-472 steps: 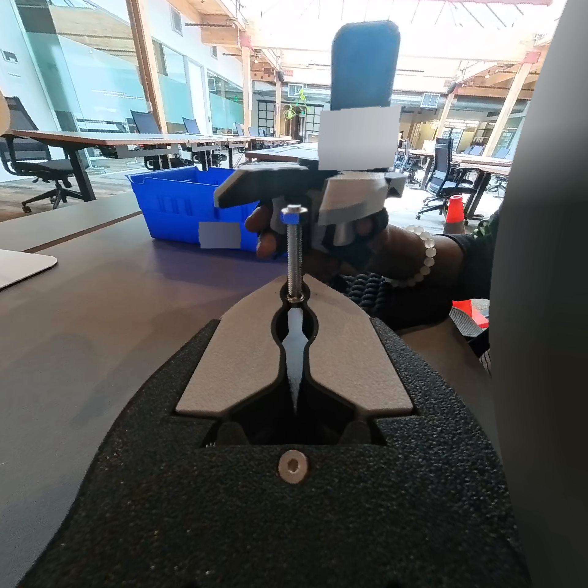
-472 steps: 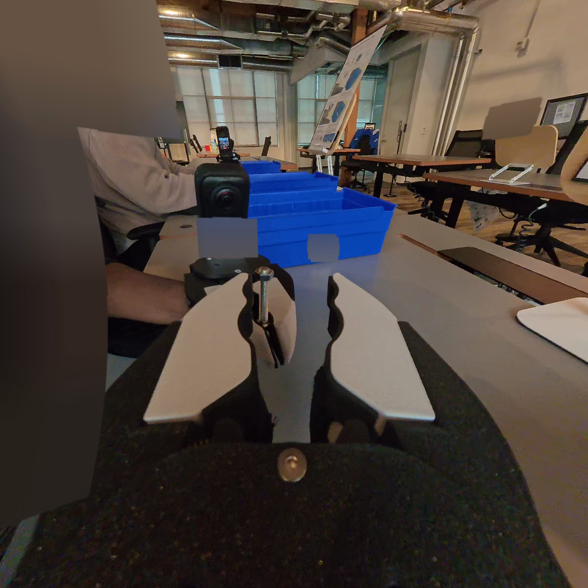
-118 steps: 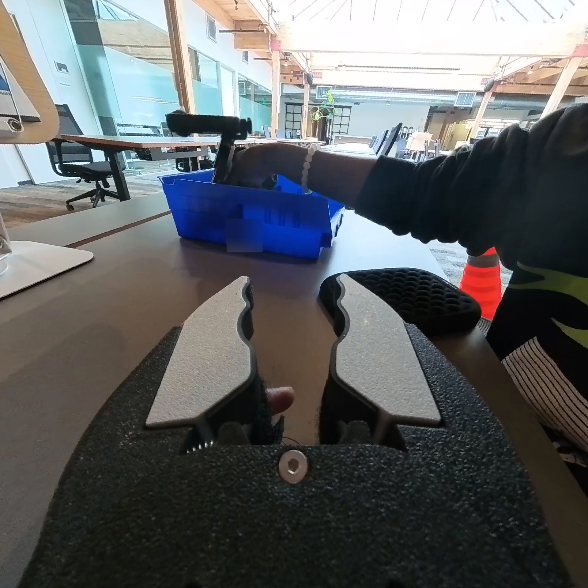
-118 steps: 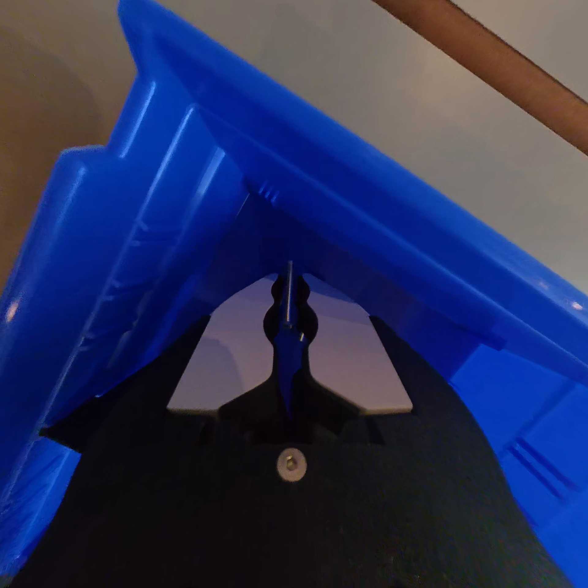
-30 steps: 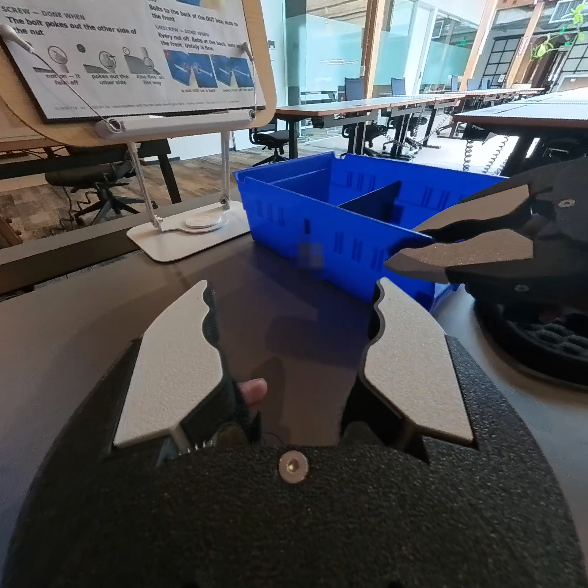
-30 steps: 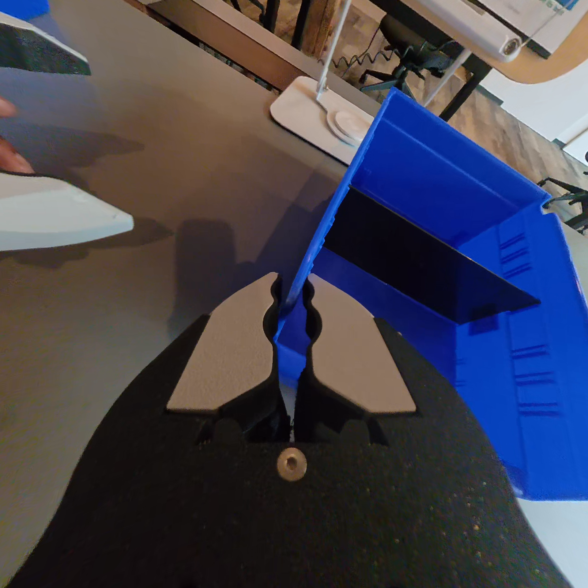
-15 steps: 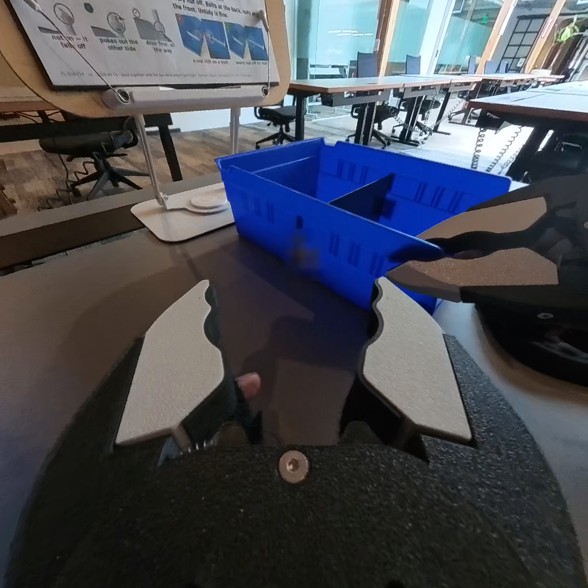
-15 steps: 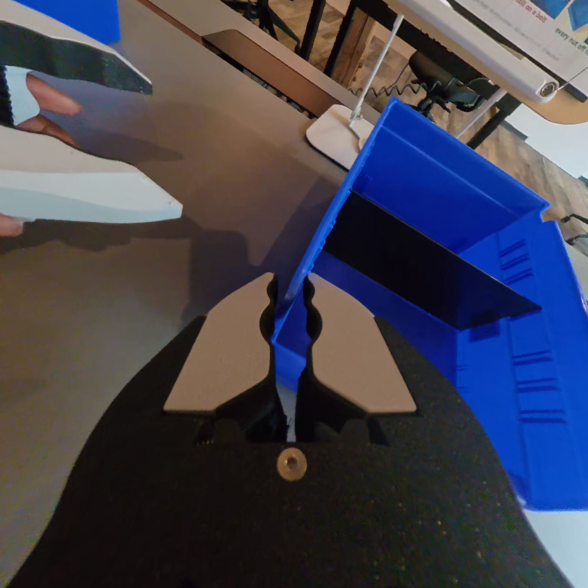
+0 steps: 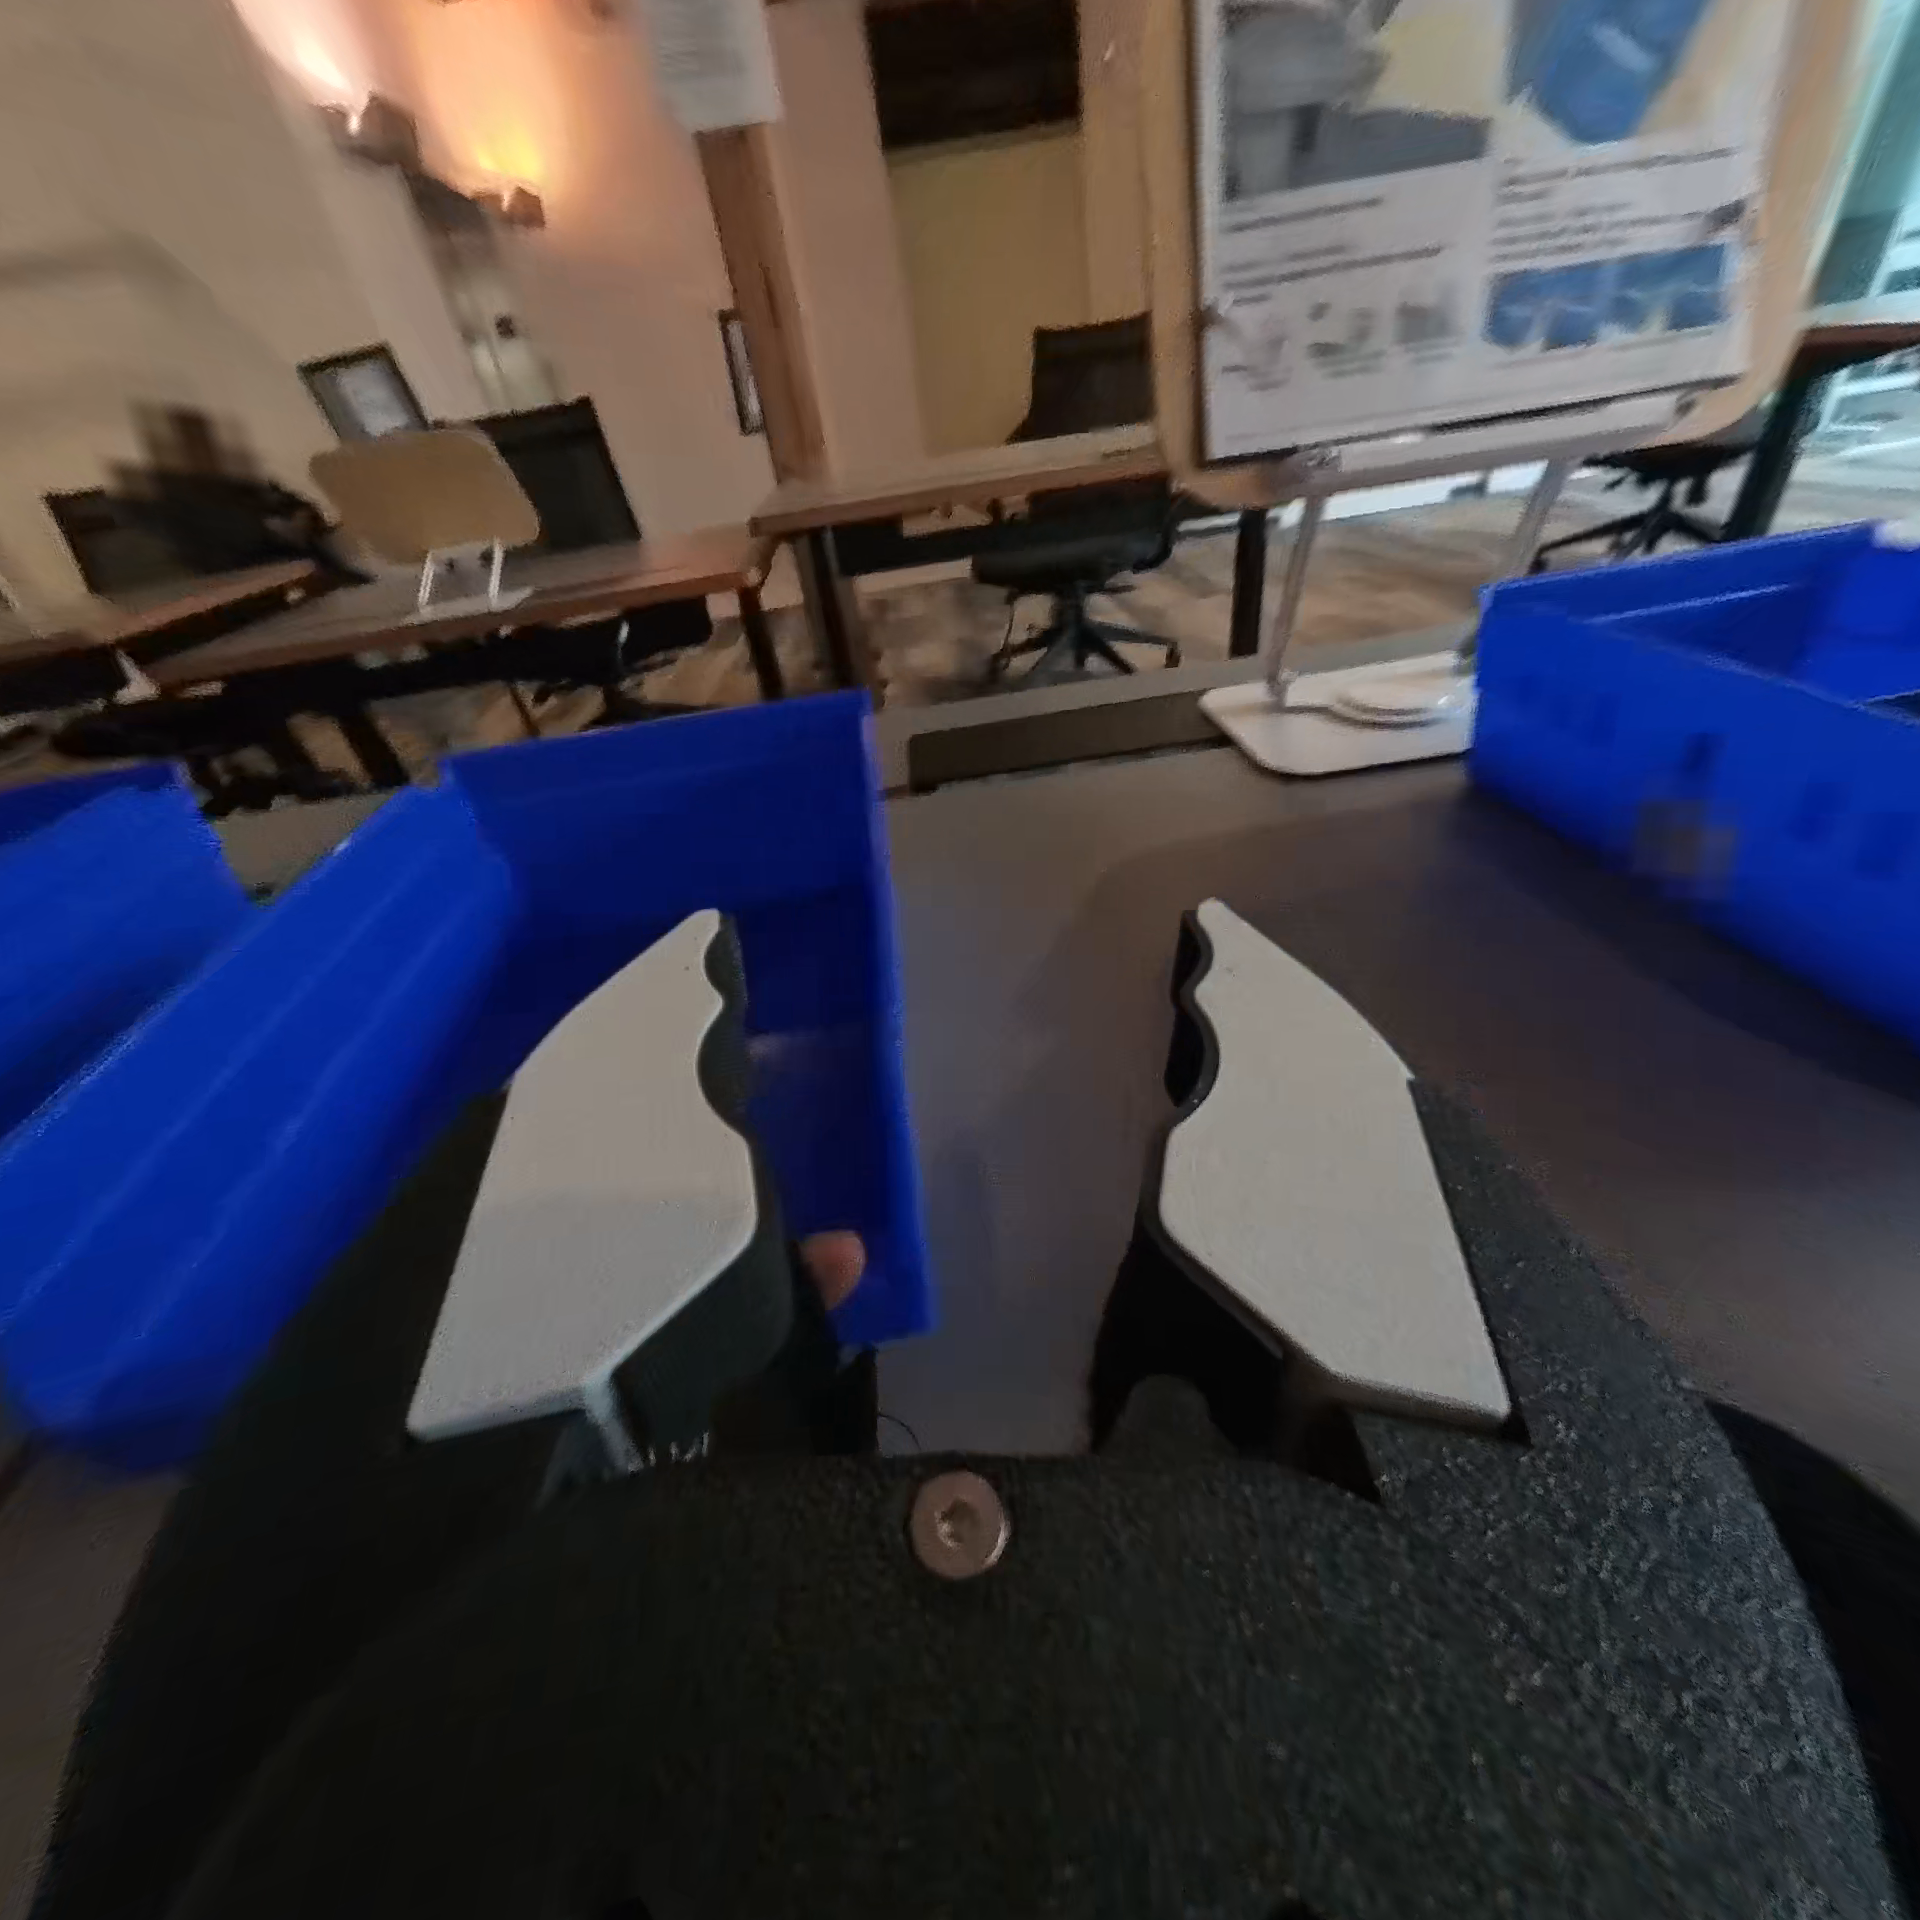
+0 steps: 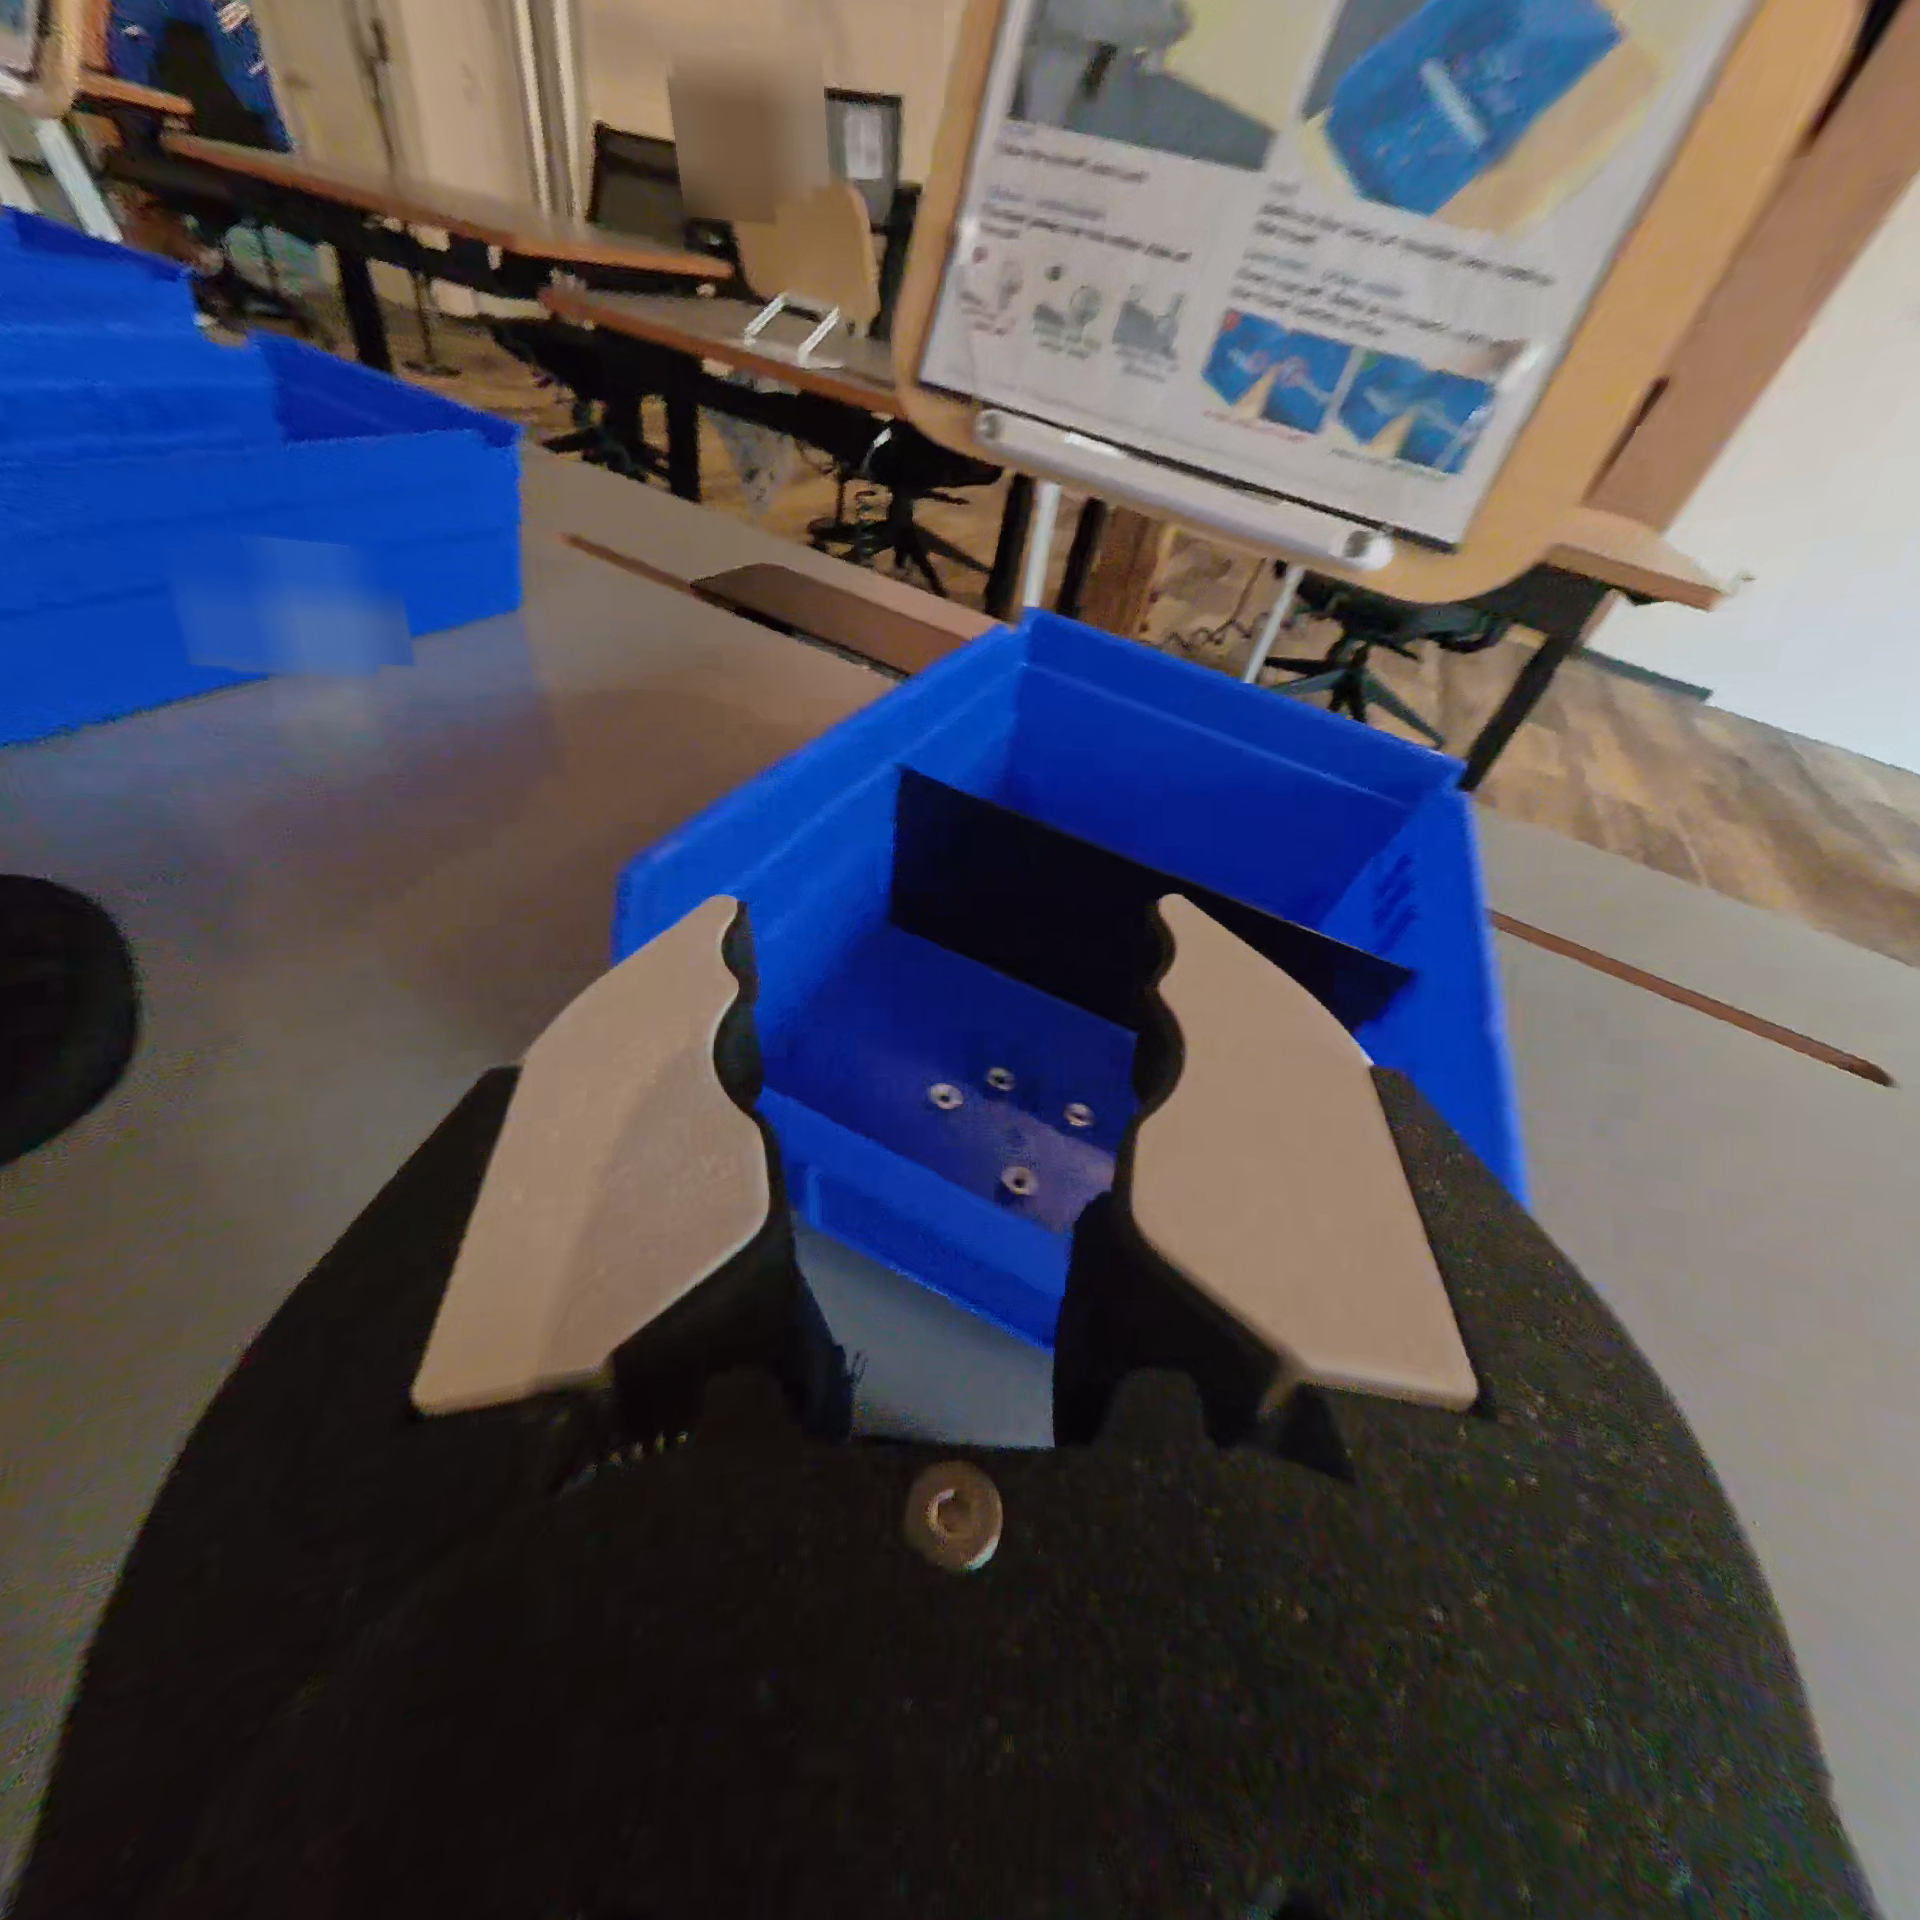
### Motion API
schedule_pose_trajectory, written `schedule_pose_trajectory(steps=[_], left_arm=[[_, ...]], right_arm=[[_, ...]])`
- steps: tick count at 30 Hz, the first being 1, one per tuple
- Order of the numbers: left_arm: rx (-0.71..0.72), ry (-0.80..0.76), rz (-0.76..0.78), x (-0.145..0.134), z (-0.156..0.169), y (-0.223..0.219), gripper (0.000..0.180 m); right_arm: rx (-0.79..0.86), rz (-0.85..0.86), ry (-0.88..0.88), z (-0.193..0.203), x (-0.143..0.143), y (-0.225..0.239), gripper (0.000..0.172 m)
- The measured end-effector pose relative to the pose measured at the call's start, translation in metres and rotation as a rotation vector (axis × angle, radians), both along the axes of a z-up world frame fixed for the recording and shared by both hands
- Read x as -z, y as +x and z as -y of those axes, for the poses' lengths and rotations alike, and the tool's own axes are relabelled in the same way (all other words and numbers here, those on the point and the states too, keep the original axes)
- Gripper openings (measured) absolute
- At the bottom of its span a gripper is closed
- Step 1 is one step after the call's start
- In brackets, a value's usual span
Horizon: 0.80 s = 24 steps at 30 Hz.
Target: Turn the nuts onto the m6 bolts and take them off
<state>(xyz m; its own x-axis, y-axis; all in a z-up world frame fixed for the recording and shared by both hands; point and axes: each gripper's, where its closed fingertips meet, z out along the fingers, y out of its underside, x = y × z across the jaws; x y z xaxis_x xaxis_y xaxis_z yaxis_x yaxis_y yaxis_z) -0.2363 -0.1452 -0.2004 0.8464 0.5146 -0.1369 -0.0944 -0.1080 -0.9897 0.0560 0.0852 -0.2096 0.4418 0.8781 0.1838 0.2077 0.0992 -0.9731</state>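
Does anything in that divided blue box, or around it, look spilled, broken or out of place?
Nothing stands out. The blue bin sits upright on the table; four small nuts lie loose in its near compartment, in front of the black divider. Both grippers are open, holding nothing.

Both grippers: black grainy bodies, pale grey scalloped fingers (image 10: pixel 1288 1132), silver hex screw (image 10: pixel 953 1514).

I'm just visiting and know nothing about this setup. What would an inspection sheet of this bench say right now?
Surface: grey tabletop, bare between bins.
Job's things: four small metal nuts in the near compartment of a divided blue plastic bin; no bolts seen.
Clutter: other blue bins; instruction board on a stand.
Grippers: left gripper and right gripper both open, holding nothing.
Cables: nothing seen.
Surroundings: office desks and chairs.
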Motion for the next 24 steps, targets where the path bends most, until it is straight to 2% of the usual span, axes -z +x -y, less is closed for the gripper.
schedule_pose_trajectory(steps=[3,8,10,12,15,19,24], left_arm=[[-0.027,-0.106,0.066,0.021,0.006,-0.023,0.074],[-0.004,-0.285,0.161,0.063,-0.011,-0.034,0.057],[-0.009,-0.347,0.172,0.077,-0.016,-0.035,0.040],[-0.058,-0.342,0.139,0.077,-0.018,-0.041,0.007],[-0.113,-0.370,0.084,0.076,-0.017,-0.044,0.003],[-0.114,-0.361,0.103,0.076,-0.025,-0.032,0.003],[-0.112,-0.399,0.083,0.077,-0.047,-0.005,0.004]], right_arm=[[0.037,-0.037,-0.022,-0.018,0.003,0.018,0.069],[0.029,-0.058,-0.027,-0.023,0.010,0.024,0.066],[0.013,-0.063,-0.021,-0.021,0.010,0.022,0.065],[-0.006,-0.073,-0.016,-0.018,0.009,0.020,0.065],[-0.033,-0.073,-0.031,-0.016,0.013,0.017,0.064],[-0.054,-0.090,-0.071,-0.015,0.016,0.016,0.063],[-0.079,-0.105,-0.069,-0.011,0.015,0.016,0.060]])
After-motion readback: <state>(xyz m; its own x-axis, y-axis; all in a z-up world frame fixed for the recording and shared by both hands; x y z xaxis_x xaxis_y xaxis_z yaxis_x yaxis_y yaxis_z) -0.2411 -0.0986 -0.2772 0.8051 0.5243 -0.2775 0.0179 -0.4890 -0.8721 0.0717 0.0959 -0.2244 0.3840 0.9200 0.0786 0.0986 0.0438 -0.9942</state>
